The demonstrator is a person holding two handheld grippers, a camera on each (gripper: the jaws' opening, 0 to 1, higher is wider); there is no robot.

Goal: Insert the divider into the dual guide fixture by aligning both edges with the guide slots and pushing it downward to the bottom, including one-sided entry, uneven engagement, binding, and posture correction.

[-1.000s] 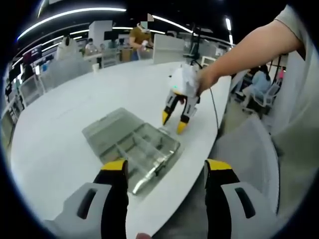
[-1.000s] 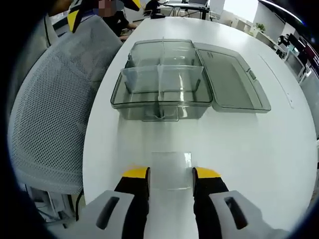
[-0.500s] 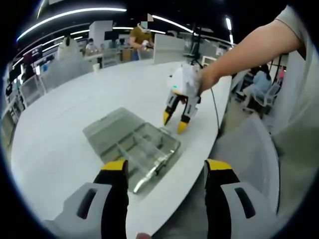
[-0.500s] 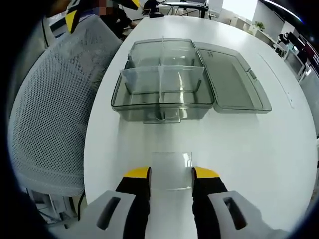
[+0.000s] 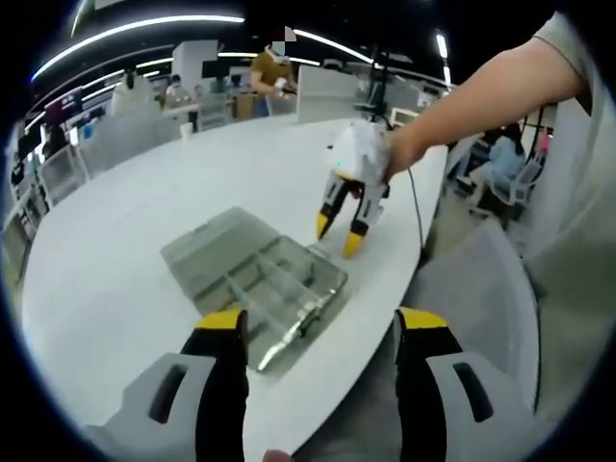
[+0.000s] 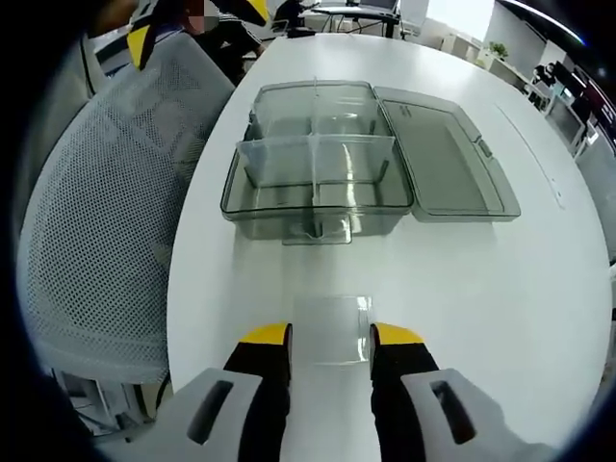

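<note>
Right gripper view: your right gripper [image 6: 330, 339] pointed down at a smooth white table [image 6: 500, 289], its yellow-tipped jaws standing apart.
Divider: a thin, clear, roughly square plastic sheet [image 6: 331, 329] lay flat on the table right at your jaw tips, between them; whether the jaws touched it I cannot tell. It was so transparent that mostly its edges and a small glint at one corner showed.
Fixture: a translucent grey-green plastic box [image 6: 318, 164], rectangular with rounded corners, sat beyond the divider, well apart from it. Clear inner walls split it into compartments, and a small latch tab stuck out of its near wall.
Lid: the hinged lid [image 6: 445, 164] lay open flat on the table beside the box, same tinted plastic, shallow and smooth.
Chair: a grey mesh chair back [image 6: 96, 212] stood at the table edge, its weave fine and even.
Left gripper view: your left gripper [image 5: 322, 332] hung unclenched over the table edge, jaws wide apart with nothing between them.
Same box from there: the fixture [image 5: 265, 279] sat near the rounded table edge, lid open on its far side.
Your other tool: the right gripper [image 5: 337, 239] showed white with yellow tips, held in your hand [image 5: 399, 149], tips down just beside the box.
</note>
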